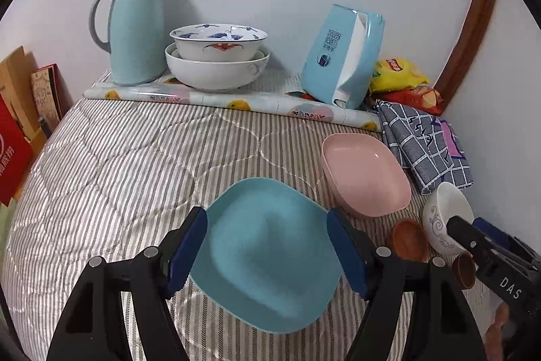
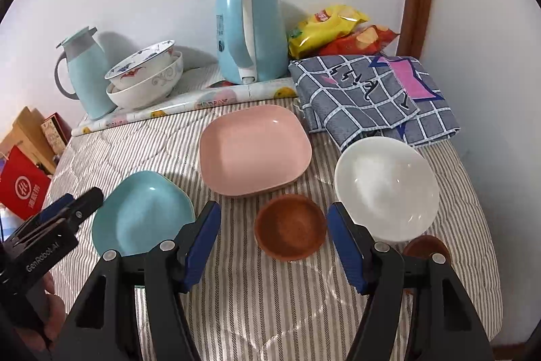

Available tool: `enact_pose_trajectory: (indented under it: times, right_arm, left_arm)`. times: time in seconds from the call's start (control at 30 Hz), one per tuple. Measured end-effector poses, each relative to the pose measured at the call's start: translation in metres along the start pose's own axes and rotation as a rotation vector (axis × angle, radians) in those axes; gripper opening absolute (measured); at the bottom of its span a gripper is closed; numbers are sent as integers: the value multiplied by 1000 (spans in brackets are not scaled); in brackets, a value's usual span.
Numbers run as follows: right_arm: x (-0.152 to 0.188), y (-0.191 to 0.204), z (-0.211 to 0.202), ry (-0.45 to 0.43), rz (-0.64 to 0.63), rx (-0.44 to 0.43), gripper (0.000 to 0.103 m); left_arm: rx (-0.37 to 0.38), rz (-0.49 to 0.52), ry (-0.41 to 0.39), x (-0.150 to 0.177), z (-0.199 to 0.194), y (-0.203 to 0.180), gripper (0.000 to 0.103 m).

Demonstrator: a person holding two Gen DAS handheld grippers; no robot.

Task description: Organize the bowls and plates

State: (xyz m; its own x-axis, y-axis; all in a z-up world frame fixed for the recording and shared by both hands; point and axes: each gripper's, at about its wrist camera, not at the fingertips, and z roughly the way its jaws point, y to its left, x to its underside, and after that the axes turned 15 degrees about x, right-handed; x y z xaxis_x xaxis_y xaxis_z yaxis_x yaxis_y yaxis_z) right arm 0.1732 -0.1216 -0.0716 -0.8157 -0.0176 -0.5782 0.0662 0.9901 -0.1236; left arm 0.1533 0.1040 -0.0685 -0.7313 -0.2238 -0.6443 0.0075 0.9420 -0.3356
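Plates and bowls lie spread over the striped quilt (image 2: 263,293) of a bed. I see the blue square plate (image 1: 267,256) empty, flat on the quilt, framed between the spread fingers of my left gripper (image 1: 267,246); from the left wrist view I cannot tell whether the pads touch its rim, though the jaws stand wide and released. The pink square plate (image 2: 253,151) sits just beyond it toward the wall, also empty. The small brown wooden dish (image 2: 290,227) lies between the fingertips of my right gripper (image 2: 274,241), whose jaws are parted wider than the dish and clear of it, so nothing is grasped. The white bowl (image 2: 387,188) stands just right of that dish, empty, with a scroll pattern on its outside in the left wrist view. A second brown dish (image 2: 426,247) peeks out behind the right finger, near the white bowl's base.

Farther back, on a fruit-print mat (image 2: 216,100) against the wall, a flower-painted bowl (image 1: 218,41) is nested inside a larger white bowl (image 1: 216,73); I cannot see anything in the upper one. A teal thermos jug (image 1: 133,26) stands left of that stack, a light blue kettle (image 2: 250,32) to its right. A folded checked cloth (image 2: 368,93) lies beside the kettle, with snack bags (image 2: 338,32) behind it.
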Motion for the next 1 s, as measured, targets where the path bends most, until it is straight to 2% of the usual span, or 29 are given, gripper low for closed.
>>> enact_pose_trajectory:
  times: [0.07, 0.13, 0.3, 0.63, 0.73, 1.0]
  right_arm:
    - [-2, -3, 0, -10, 2, 13, 65]
    - [-5, -5, 2, -7, -4, 12, 65]
    - [-15, -8, 14, 23, -10, -19, 65]
    - [-40, -7, 32, -21, -55, -7, 65]
    - [-47, -7, 44, -17, -66, 3, 62]
    - [-60, -5, 75, 4, -92, 5, 39]
  left_arm:
    - [-27, 21, 7, -2, 3, -6, 72]
    - [-23, 25, 32, -5, 8, -8, 72]
    - [-16, 19, 40, -11, 19, -13, 72]
    - [-25, 3, 50, -26, 46, -19, 72]
    - [-28, -3, 55, -30, 56, -21, 72]
    - [-3, -2, 78, -41, 85, -24, 71]
